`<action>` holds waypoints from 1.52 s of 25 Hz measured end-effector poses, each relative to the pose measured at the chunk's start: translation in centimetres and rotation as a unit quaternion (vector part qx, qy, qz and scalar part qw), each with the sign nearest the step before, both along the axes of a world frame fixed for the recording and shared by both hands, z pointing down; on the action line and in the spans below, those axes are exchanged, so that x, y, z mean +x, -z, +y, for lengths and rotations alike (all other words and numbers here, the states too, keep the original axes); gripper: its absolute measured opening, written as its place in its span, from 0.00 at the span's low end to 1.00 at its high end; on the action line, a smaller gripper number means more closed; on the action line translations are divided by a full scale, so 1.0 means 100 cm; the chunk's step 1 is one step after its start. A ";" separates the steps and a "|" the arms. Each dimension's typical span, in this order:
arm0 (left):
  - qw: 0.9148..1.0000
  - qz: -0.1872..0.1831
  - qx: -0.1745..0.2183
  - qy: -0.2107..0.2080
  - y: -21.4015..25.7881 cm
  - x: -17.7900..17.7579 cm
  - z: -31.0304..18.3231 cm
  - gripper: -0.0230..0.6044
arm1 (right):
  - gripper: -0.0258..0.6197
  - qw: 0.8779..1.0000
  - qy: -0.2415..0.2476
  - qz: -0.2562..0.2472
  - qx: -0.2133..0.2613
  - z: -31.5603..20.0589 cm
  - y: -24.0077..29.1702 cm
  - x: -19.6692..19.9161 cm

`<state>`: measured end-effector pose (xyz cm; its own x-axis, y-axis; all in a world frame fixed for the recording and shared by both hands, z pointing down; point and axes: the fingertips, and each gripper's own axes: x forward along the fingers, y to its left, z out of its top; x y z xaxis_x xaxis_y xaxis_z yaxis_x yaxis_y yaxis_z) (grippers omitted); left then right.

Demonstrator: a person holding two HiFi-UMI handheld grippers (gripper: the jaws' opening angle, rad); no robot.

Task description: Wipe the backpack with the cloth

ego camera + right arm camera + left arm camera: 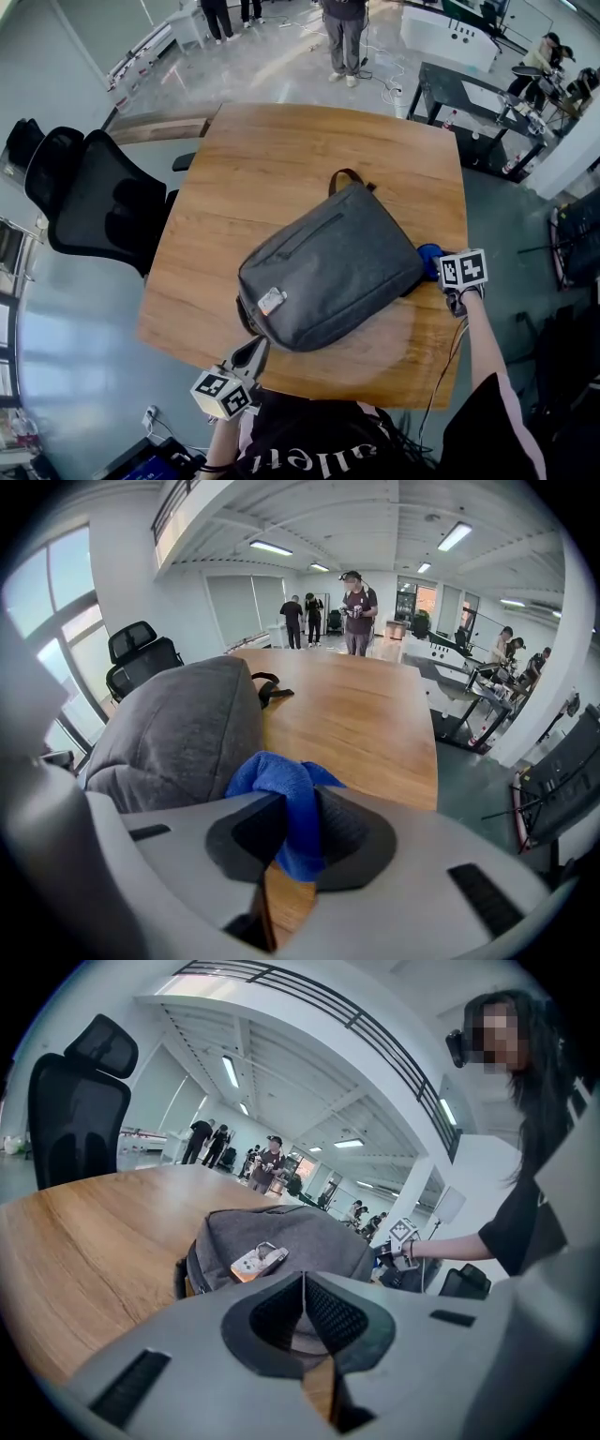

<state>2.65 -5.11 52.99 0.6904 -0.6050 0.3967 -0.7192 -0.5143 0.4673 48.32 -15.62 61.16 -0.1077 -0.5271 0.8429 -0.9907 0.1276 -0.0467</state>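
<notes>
Jaws of the right tool (298, 806) clamped on a bunched blue cloth (279, 778), with folds bulging out above the pads. Held right of centre in the head view, at the right-hand edge of the grey backpack (333, 267), just beside its fabric; contact not clear from any view. In the right tool's own view, backpack's rounded side filling the left of the frame, directly behind the cloth.

Left tool (303, 1283) at the lower left of the head view, jaws pressed together with nothing between them. Pointed at the backpack's near corner from just off the worktop's front edge, not touching it.

Backpack lying flat in the middle of the wooden worktop (281, 159), set diagonally. Dark carry handle (344, 176) toward the far edge, a small pale hang tag (272, 301) near the lower left corner.

Black office chair (94, 202) at the left of the frame, beside the worktop. Several people (345, 37) standing on the pale floor at the top of the frame, well apart from the worktop.
</notes>
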 end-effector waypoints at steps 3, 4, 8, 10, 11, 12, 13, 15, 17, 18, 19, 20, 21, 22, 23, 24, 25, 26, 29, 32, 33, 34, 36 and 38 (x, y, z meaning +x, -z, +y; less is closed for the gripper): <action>1.000 0.000 -0.003 0.003 -0.001 -0.008 -0.011 0.05 | 0.16 1.000 -0.002 0.001 -0.003 -0.010 0.000 -0.001; 1.000 0.000 -0.005 0.004 -0.002 -0.010 -0.015 0.05 | 0.16 1.000 -0.003 0.000 -0.003 -0.013 0.000 -0.001; 1.000 -0.001 -0.011 0.004 -0.005 -0.018 -0.025 0.05 | 0.16 1.000 -0.002 0.002 -0.004 -0.027 0.003 -0.004; 1.000 0.001 -0.013 0.004 -0.007 -0.022 -0.029 0.05 | 0.16 1.000 0.002 0.009 -0.004 -0.035 0.005 -0.006; 1.000 0.001 -0.014 0.004 -0.008 -0.024 -0.031 0.05 | 0.16 1.000 0.003 0.010 -0.002 -0.041 0.007 -0.008; 1.000 0.002 -0.015 0.003 -0.008 -0.026 -0.033 0.05 | 0.16 1.000 0.002 0.011 0.000 -0.046 0.009 -0.010; 1.000 0.002 -0.016 0.003 -0.009 -0.029 -0.034 0.05 | 0.16 1.000 0.002 0.010 0.001 -0.052 0.011 -0.012; 1.000 0.002 -0.018 0.002 -0.010 -0.034 -0.037 0.05 | 0.16 1.000 0.004 0.013 0.004 -0.064 0.015 -0.018; 1.000 0.003 -0.021 0.003 -0.011 -0.041 -0.039 0.05 | 0.16 1.000 0.014 0.021 0.004 -0.077 0.020 -0.025; 1.000 0.004 -0.022 0.005 -0.011 -0.046 -0.040 0.05 | 0.16 0.999 0.020 0.027 0.004 -0.084 0.023 -0.030; 1.000 0.005 -0.023 0.007 -0.011 -0.050 -0.042 0.05 | 0.16 0.999 0.026 0.033 0.004 -0.091 0.026 -0.034; 1.000 0.006 -0.024 0.008 -0.011 -0.054 -0.044 0.05 | 0.16 0.999 0.029 0.037 0.006 -0.099 0.030 -0.037; 1.000 0.008 -0.024 0.010 -0.012 -0.059 -0.047 0.05 | 0.16 0.999 0.031 0.039 0.007 -0.106 0.033 -0.041; 1.000 0.009 -0.024 0.012 -0.012 -0.063 -0.049 0.05 | 0.16 0.999 0.032 0.040 0.009 -0.113 0.035 -0.045; 1.000 0.011 -0.024 0.013 -0.013 -0.067 -0.052 0.05 | 0.16 0.999 0.033 0.041 0.010 -0.119 0.037 -0.048; 1.000 0.012 -0.024 0.014 -0.015 -0.070 -0.055 0.05 | 0.16 0.998 0.035 0.044 0.009 -0.126 0.038 -0.051; 1.000 0.014 -0.025 0.014 -0.016 -0.072 -0.058 0.05 | 0.16 0.998 0.037 0.047 0.009 -0.132 0.039 -0.054; 0.999 0.015 -0.025 0.014 -0.017 -0.075 -0.061 0.05 | 0.16 0.998 0.040 0.051 0.009 -0.138 0.040 -0.057; 0.999 0.019 -0.026 0.017 -0.019 -0.082 -0.071 0.05 | 0.16 0.997 0.045 0.056 0.012 -0.157 0.046 -0.066; 0.999 0.024 -0.027 0.020 -0.023 -0.090 -0.076 0.05 | 0.16 0.997 0.053 0.063 0.014 -0.174 0.051 -0.077; 0.999 0.025 -0.027 0.021 -0.024 -0.093 -0.078 0.05 | 0.16 0.996 0.056 0.068 0.013 -0.178 0.051 -0.080; 0.999 0.026 -0.027 0.022 -0.025 -0.096 -0.081 0.05 | 0.16 0.995 0.061 0.074 0.011 -0.183 0.052 -0.083; 0.999 0.027 -0.027 0.024 -0.028 -0.103 -0.088 0.05 | 0.16 0.994 0.069 0.087 0.008 -0.193 0.053 -0.089; 0.999 0.027 -0.027 0.028 -0.031 -0.111 -0.094 0.05 | 0.16 0.993 0.074 0.095 0.007 -0.202 0.055 -0.093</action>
